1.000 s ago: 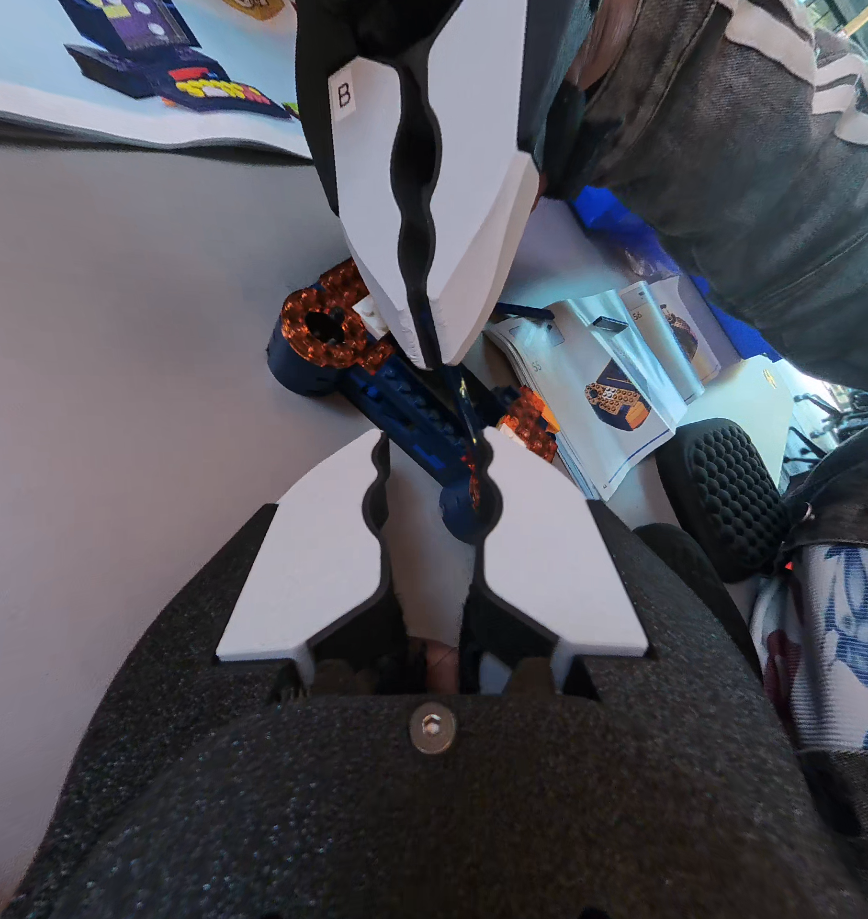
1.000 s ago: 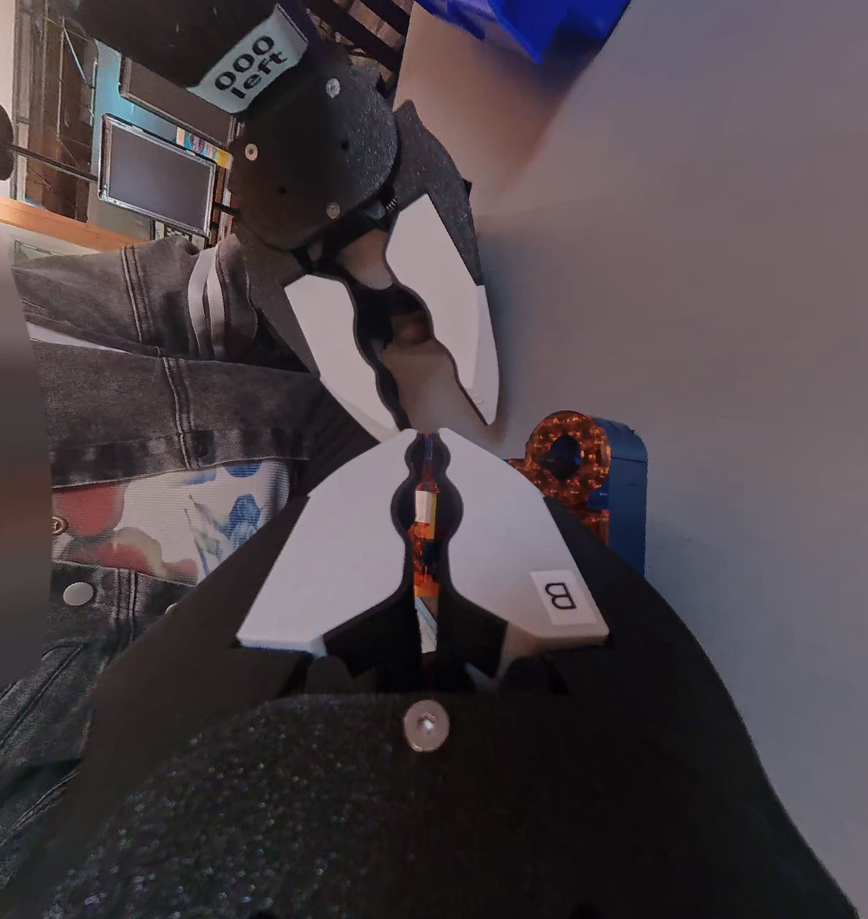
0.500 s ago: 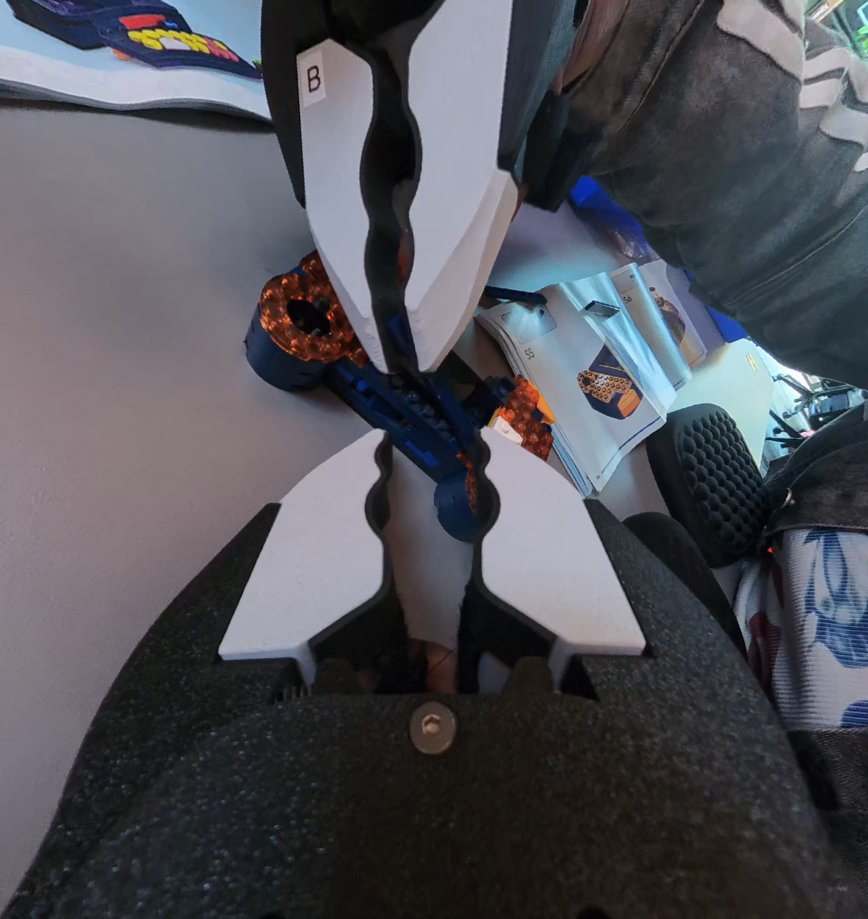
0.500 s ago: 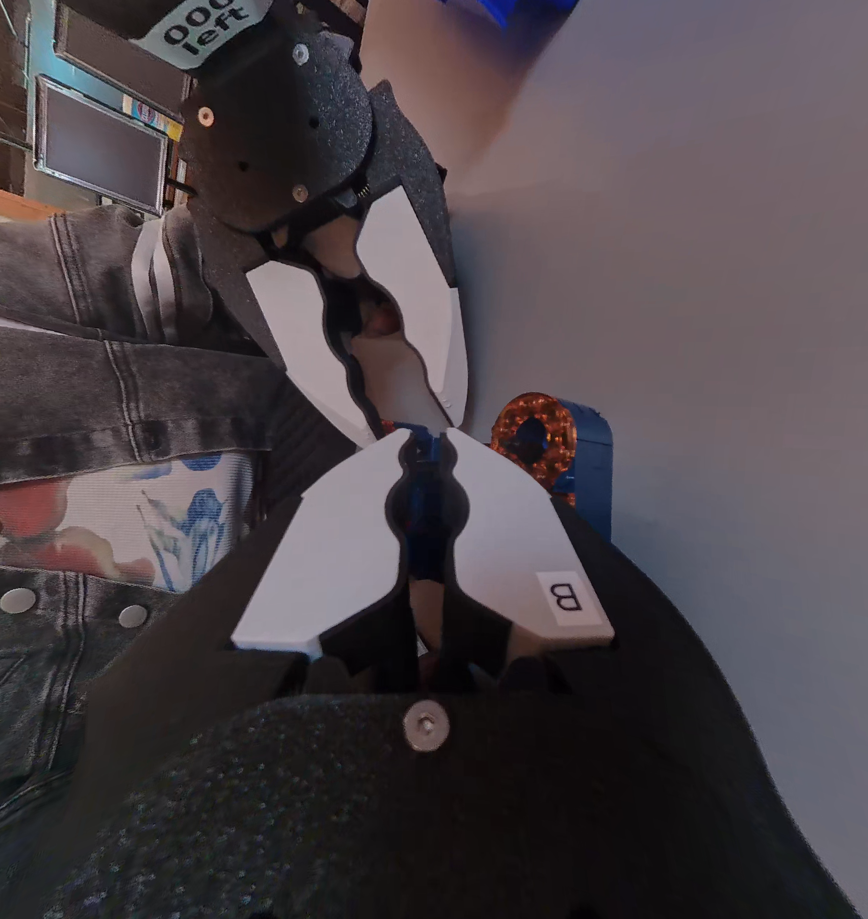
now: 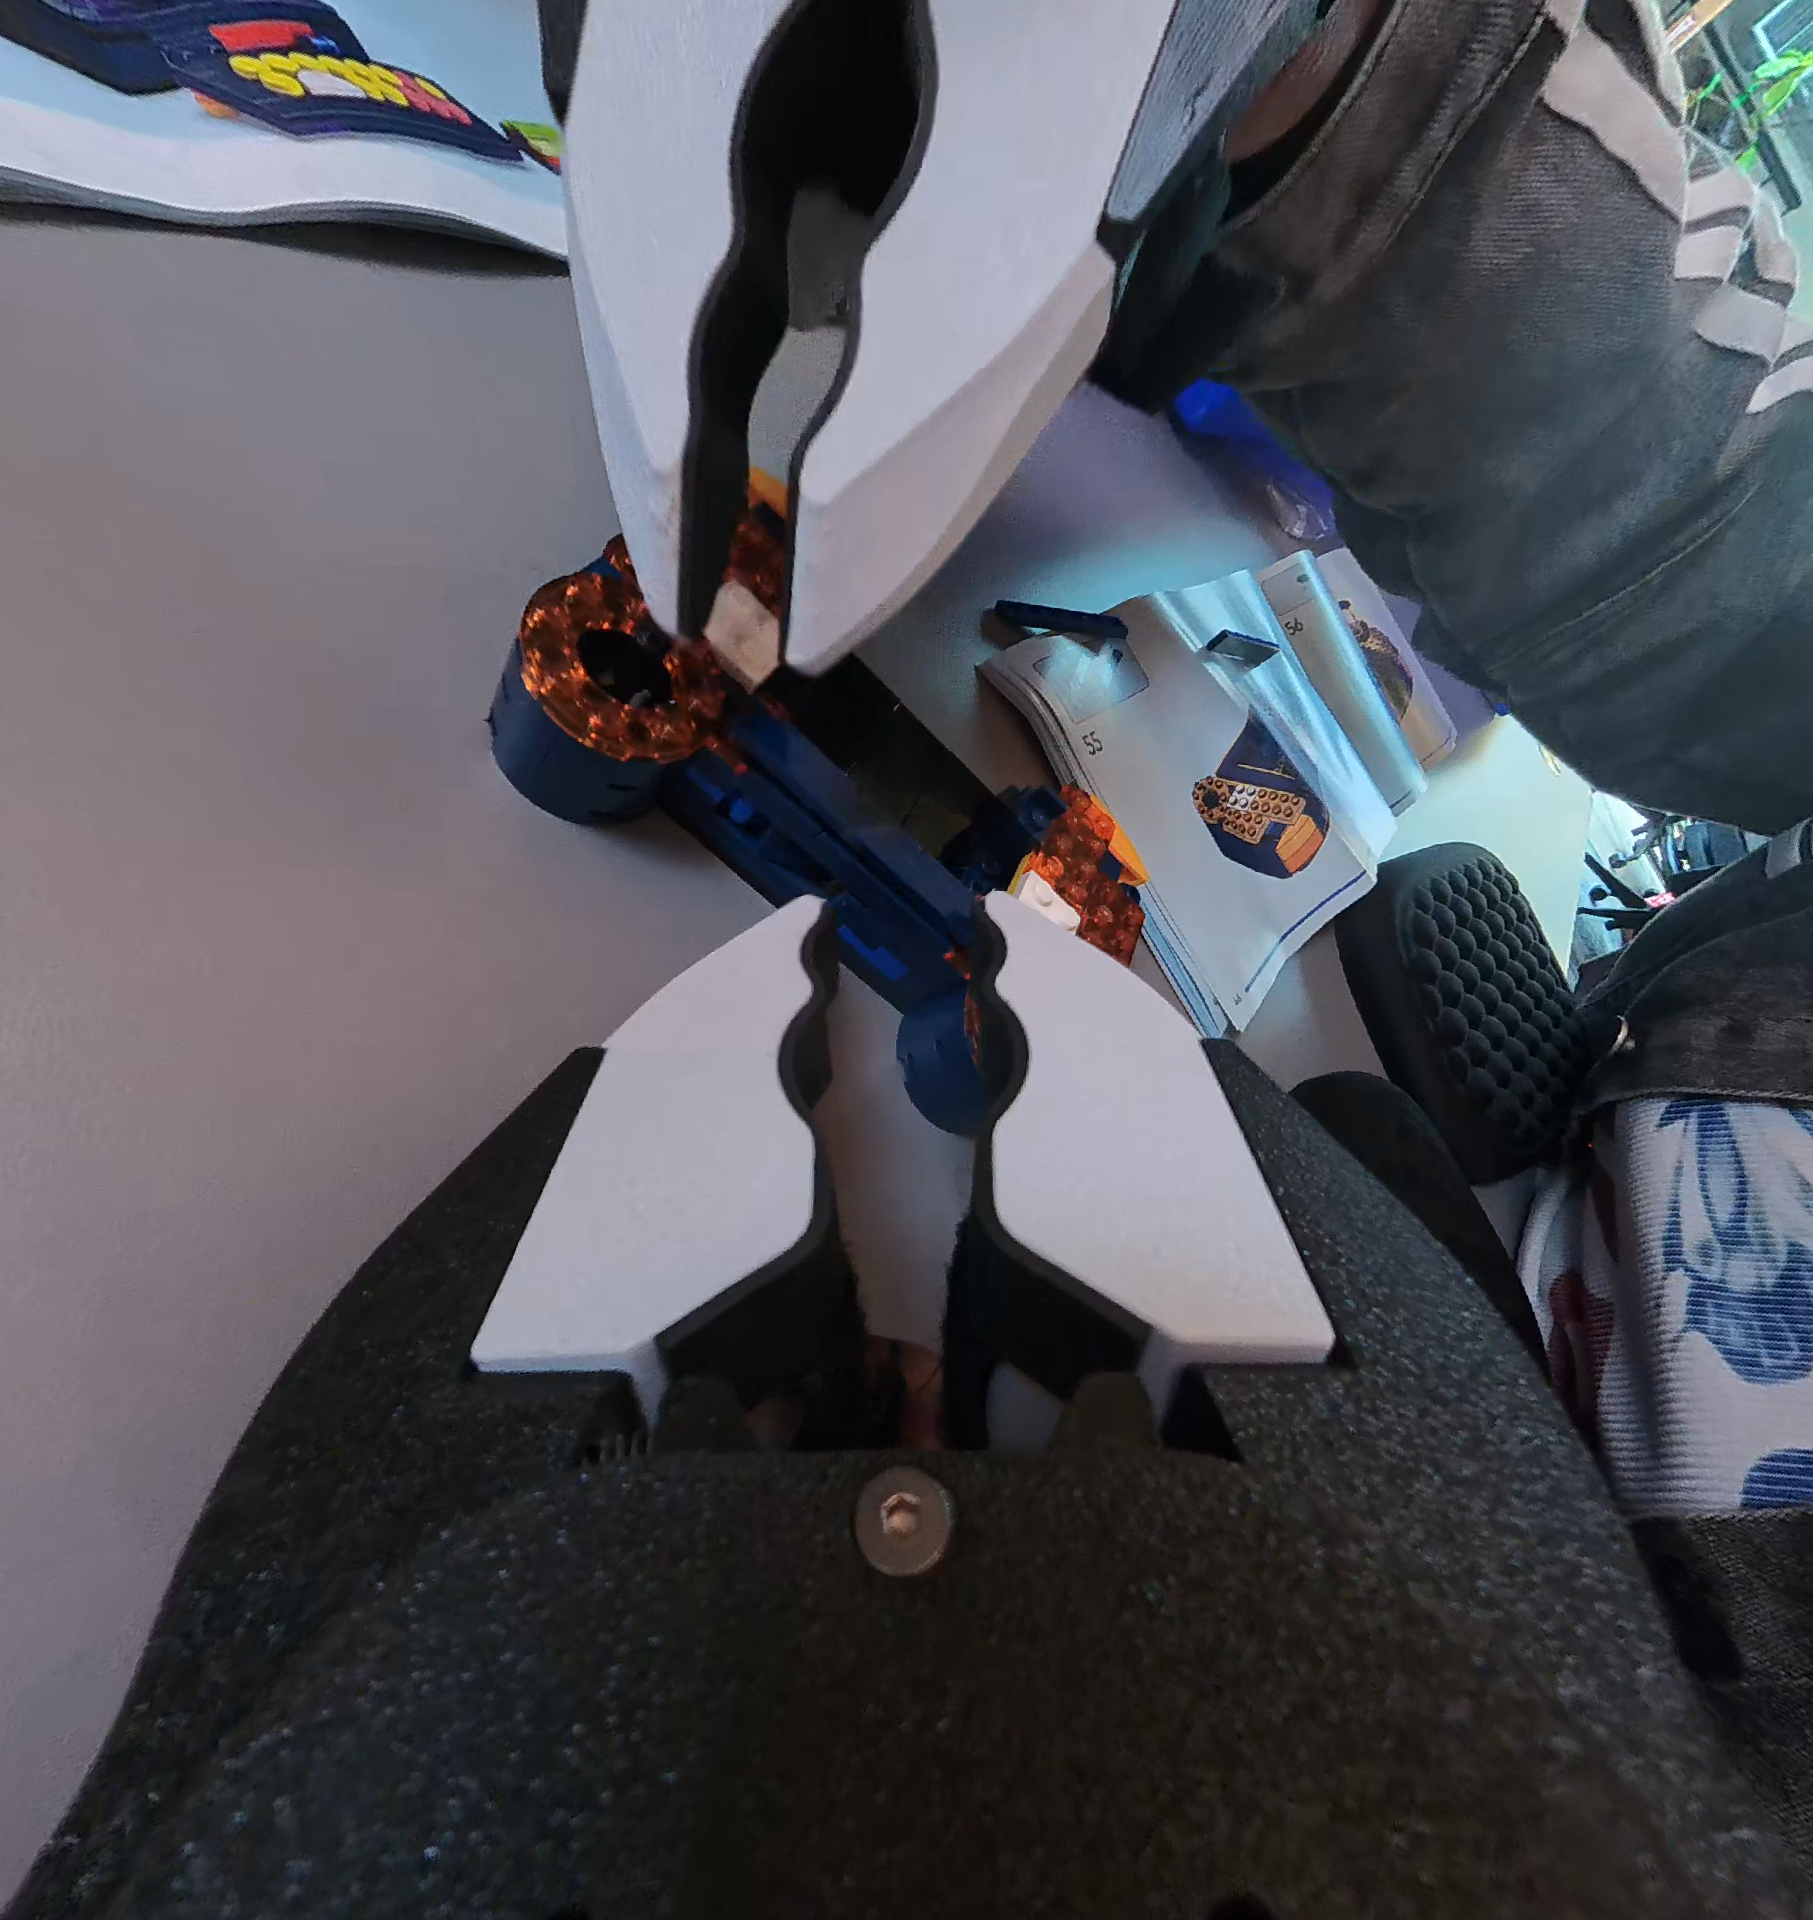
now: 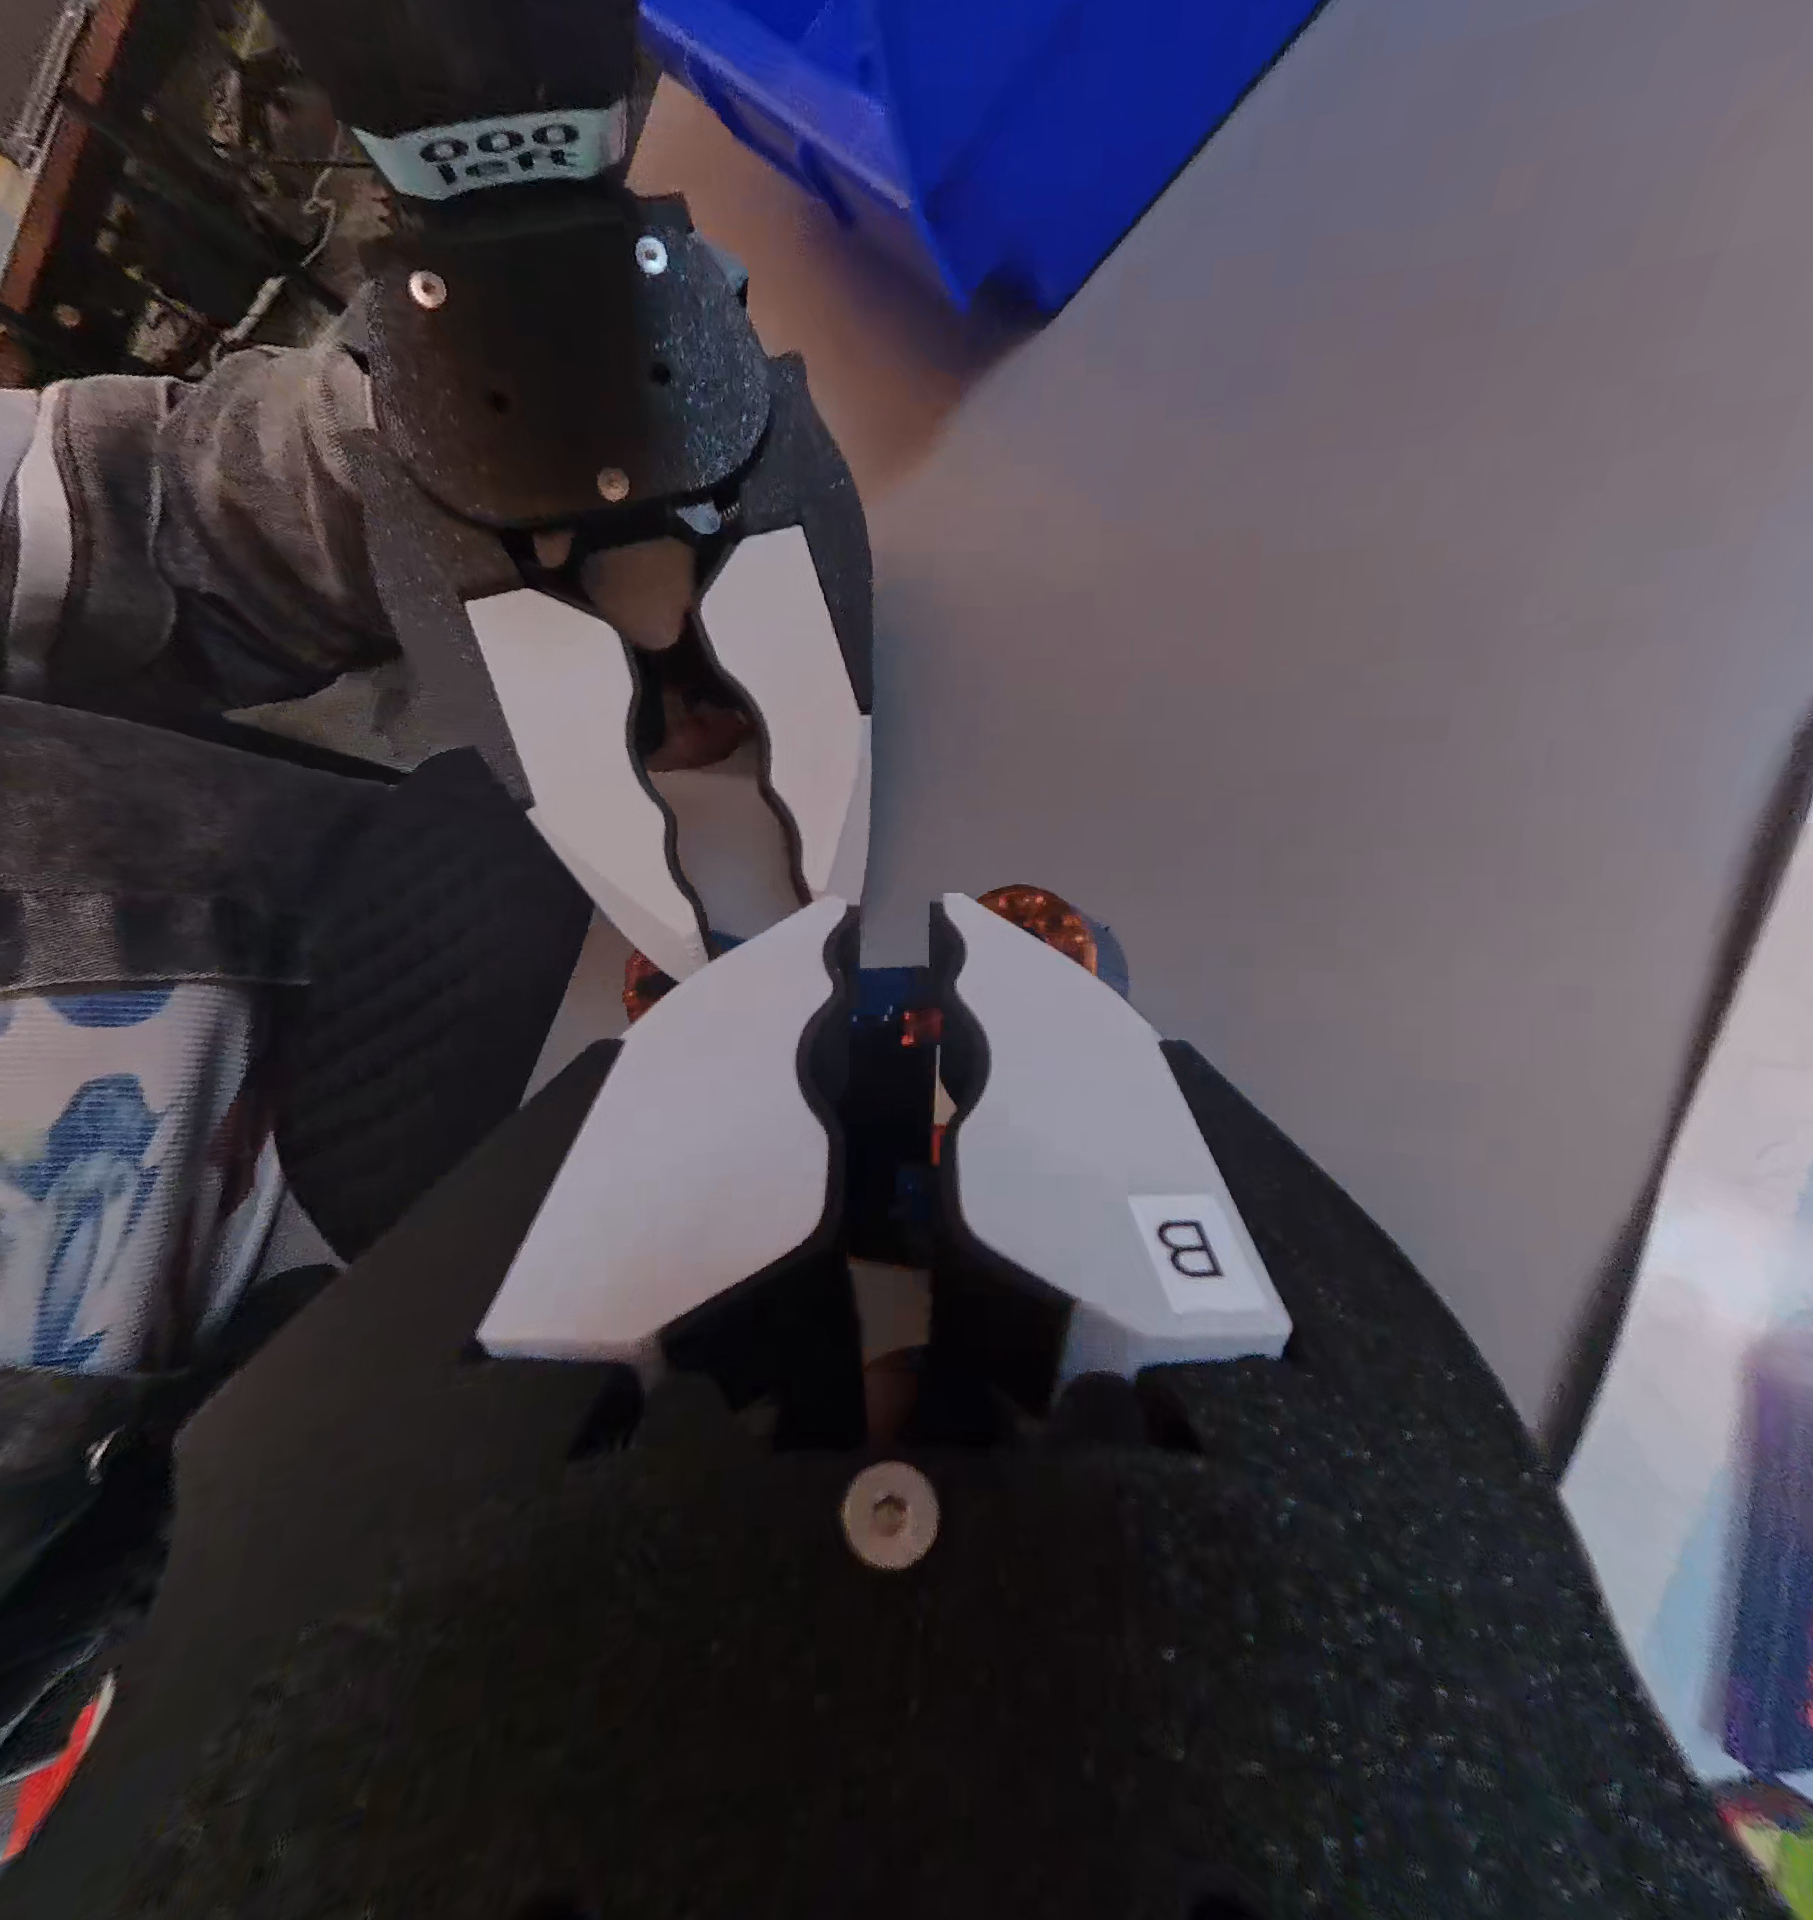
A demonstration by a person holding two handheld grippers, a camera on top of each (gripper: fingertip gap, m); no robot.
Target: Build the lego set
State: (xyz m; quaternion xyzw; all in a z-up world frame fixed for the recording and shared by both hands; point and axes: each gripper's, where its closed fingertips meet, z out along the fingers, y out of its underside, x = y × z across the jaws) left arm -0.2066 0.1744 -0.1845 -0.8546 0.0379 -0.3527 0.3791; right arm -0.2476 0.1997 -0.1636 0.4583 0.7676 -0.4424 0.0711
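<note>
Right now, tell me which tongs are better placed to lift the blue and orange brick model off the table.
Left, probably. The left tongs straddle the brick model's dark blue bar, with both tips against it. The right tongs only reach a small white brick beside the orange ring with their tips.

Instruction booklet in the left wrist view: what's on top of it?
A dark blue and orange brick model overlaps the open booklet's left edge; two small dark pieces lie on its pages. What's under the model there is hidden.
</note>
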